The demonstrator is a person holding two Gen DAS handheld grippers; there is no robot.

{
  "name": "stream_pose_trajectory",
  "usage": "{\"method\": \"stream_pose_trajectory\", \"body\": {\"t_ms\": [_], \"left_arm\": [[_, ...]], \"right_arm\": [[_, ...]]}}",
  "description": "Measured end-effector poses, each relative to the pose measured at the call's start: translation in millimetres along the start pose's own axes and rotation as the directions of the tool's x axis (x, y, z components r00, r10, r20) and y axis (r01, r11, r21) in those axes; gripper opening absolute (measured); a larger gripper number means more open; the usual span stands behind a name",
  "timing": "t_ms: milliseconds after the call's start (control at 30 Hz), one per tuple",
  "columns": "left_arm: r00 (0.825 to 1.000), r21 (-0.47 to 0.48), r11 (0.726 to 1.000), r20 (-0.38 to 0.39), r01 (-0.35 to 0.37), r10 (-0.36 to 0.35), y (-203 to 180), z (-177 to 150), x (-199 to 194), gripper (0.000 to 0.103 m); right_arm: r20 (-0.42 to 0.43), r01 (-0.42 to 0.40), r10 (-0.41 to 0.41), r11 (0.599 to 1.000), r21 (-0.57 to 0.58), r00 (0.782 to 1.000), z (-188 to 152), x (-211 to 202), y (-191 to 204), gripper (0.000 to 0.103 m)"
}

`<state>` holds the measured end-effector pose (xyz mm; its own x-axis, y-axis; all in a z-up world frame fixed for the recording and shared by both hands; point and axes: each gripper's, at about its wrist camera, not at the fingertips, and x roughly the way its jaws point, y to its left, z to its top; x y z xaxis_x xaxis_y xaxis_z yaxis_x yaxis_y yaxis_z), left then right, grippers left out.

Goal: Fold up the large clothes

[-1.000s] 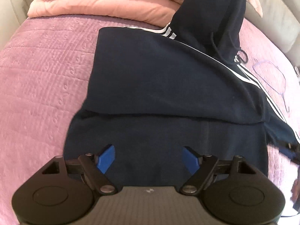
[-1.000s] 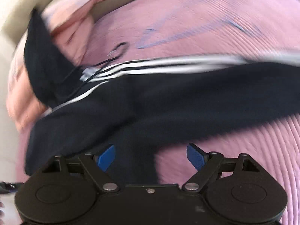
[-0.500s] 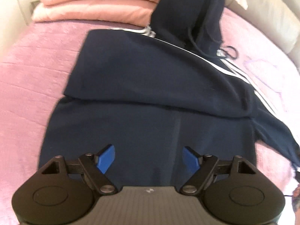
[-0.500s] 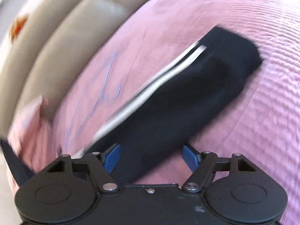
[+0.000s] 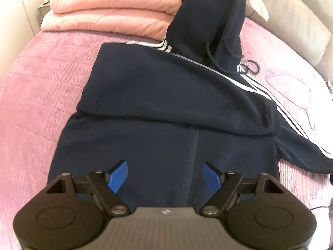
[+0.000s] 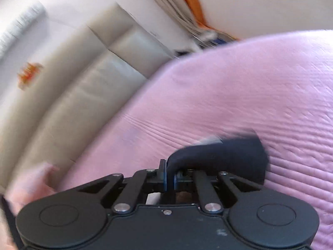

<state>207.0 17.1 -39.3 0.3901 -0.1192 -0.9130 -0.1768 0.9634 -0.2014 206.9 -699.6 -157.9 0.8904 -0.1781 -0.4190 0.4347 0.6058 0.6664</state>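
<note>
Our right tongs [image 6: 170, 180] pinch the navy garment's sleeve [image 6: 224, 158] near the bed's [image 5: 31, 104] right edge; left tongs [image 5: 164, 176] gape empty over its hem (a thin pinch may slip).

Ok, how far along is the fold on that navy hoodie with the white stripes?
Done: one striped sleeve of the navy white-striped hoodie already lies folded across its body on the pink quilted bedspread. In hand: the right gripper is shut on the other sleeve's cuff; the left gripper is open above the hem. Left: laying that sleeve over, then folding the body and hood.
</note>
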Motion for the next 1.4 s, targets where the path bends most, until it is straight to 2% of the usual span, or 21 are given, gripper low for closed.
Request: {"method": "stream_pose_trajectory", "body": {"t_ms": [133, 267, 400, 500, 567, 633, 667, 700, 733, 767, 833, 900, 1000, 1067, 1100, 1167, 1200, 1233, 1267, 1333, 1400], "left_arm": [[0.999, 0.014, 0.999, 0.015, 0.043, -0.044, 18, 9, -8, 0.08], [0.997, 0.05, 0.996, 0.042, 0.07, -0.072, 40, 23, -18, 0.08], [0.992, 0.08, 0.994, 0.094, 0.078, -0.086, 68, 36, -27, 0.081], [0.987, 0.061, 0.992, 0.112, 0.108, -0.114, 97, 42, -28, 0.081], [0.983, 0.039, 0.991, 0.131, 0.126, -0.13, 120, 45, -25, 0.081], [0.978, 0.017, 0.99, 0.152, 0.14, -0.141, 142, 47, -19, 0.082], [0.976, 0.017, 0.989, 0.161, 0.146, -0.147, 152, 50, -14, 0.082], [0.975, 0.021, 0.99, 0.167, 0.143, -0.144, 162, 54, -7, 0.082], [0.977, 0.026, 0.991, 0.164, 0.133, -0.136, 168, 59, -1, 0.082], [0.979, 0.034, 0.992, 0.157, 0.123, -0.127, 173, 64, 6, 0.082], [0.981, 0.049, 0.99, 0.143, 0.129, -0.134, 177, 74, 20, 0.082], [0.981, 0.056, 0.989, 0.132, 0.138, -0.144, 173, 85, 34, 0.082], [0.977, 0.068, 0.986, 0.139, 0.15, -0.159, 158, 103, 61, 0.082], [0.976, 0.066, 0.984, 0.131, 0.166, -0.173, 149, 117, 82, 0.075], [0.976, 0.056, 0.984, 0.132, 0.167, -0.173, 144, 123, 92, 0.07], [0.977, 0.026, 0.984, 0.121, 0.176, -0.177, 139, 138, 113, 0.061], [0.979, 0.014, 0.986, 0.12, 0.165, -0.165, 136, 143, 122, 0.045], [0.982, 0.013, 0.989, 0.121, 0.145, -0.145, 133, 148, 128, 0.022], [0.985, 0.029, 0.993, 0.129, 0.115, -0.118, 128, 150, 130, 0.014], [0.982, 0.061, 0.995, 0.17, 0.079, -0.088, 119, 148, 121, 0.013], [0.967, 0.078, 0.994, 0.236, 0.078, -0.094, 116, 141, 102, 0.013]], "right_arm": [[0.077, -0.179, 0.186, 0.98, -0.087, 0.979, 17, -42, 94, 0.009], [0.073, -0.364, 0.384, 0.909, -0.203, 0.92, 1, -78, 212, 0.009], [-0.036, -0.527, 0.543, 0.794, -0.304, 0.839, -63, -100, 325, 0.009], [-0.21, -0.638, 0.605, 0.697, -0.327, 0.768, -151, -88, 391, 0.009], [-0.334, -0.678, 0.591, 0.642, -0.357, 0.735, -220, -77, 420, 0.009], [-0.497, -0.708, 0.519, 0.613, -0.35, 0.695, -304, -53, 433, 0.01], [-0.563, -0.712, 0.467, 0.598, -0.368, 0.683, -338, -42, 433, 0.034], [-0.648, -0.706, 0.362, 0.581, -0.405, 0.67, -376, -31, 433, 0.054], [-0.713, -0.684, 0.237, 0.582, -0.44, 0.66, -408, -21, 430, 0.068], [-0.753, -0.679, 0.163, 0.581, -0.45, 0.638, -428, -15, 422, 0.065], [-0.802, -0.691, 0.11, 0.584, -0.426, 0.587, -442, -12, 406, 0.067], [-0.798, -0.682, 0.099, 0.587, -0.436, 0.594, -428, -1, 406, 0.074], [-0.77, -0.655, 0.104, 0.604, -0.454, 0.629, -401, 0, 388, 0.078], [-0.771, -0.639, 0.105, 0.635, -0.434, 0.628, -386, -3, 377, 0.078], [-0.772, -0.628, 0.102, 0.652, -0.425, 0.628, -377, -2, 370, 0.078], [-0.761, -0.601, 0.089, 0.674, -0.429, 0.642, -366, -5, 353, 0.078], [-0.755, -0.589, 0.082, 0.681, -0.434, 0.651, -362, -4, 348, 0.078], [-0.747, -0.574, 0.071, 0.689, -0.443, 0.661, -359, -2, 342, 0.078], [-0.74, -0.558, 0.06, 0.697, -0.45, 0.67, -355, -2, 336, 0.078], [-0.726, -0.534, 0.051, 0.712, -0.455, 0.686, -348, -4, 324, 0.078], [-0.709, -0.525, 0.068, 0.723, -0.45, 0.702, -341, -6, 317, 0.078]]}}
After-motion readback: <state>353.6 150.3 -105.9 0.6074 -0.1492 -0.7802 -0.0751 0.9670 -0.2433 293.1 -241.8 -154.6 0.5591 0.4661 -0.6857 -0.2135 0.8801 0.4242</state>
